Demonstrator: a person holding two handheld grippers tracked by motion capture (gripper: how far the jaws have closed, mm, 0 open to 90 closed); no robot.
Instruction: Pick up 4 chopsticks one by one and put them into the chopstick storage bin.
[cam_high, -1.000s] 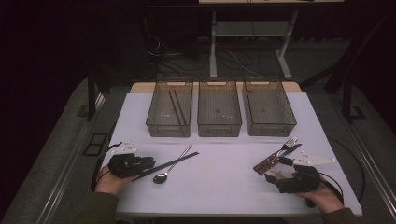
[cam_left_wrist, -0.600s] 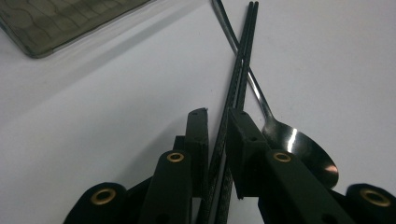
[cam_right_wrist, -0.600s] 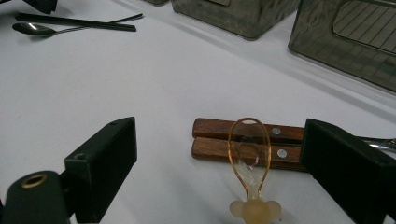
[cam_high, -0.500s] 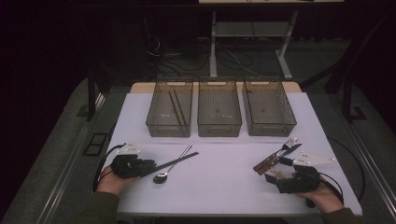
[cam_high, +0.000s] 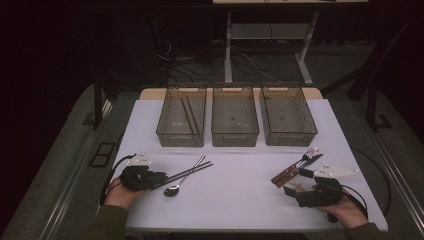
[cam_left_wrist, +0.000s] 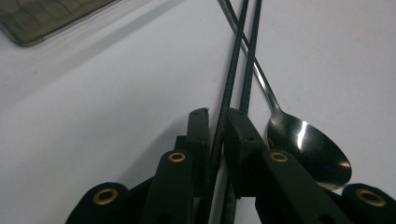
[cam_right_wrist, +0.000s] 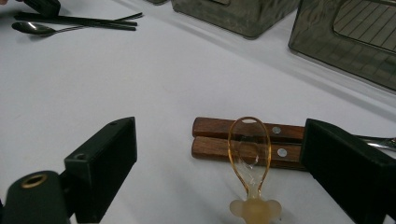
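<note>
Black chopsticks (cam_left_wrist: 233, 93) clamped in left gripper (cam_left_wrist: 217, 126) | right gripper (cam_right_wrist: 219, 154) wide, empty.

Left tool (cam_left_wrist: 215, 128) jaws nearly shut, right tool (cam_right_wrist: 219, 154) jaws wide apart

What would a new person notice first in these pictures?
First, the three clear bins in a row at the far side of the white table. Then the left gripper, closed on black chopsticks beside a spoon, and the open right gripper around an amber spoon on two wooden handles.
</note>
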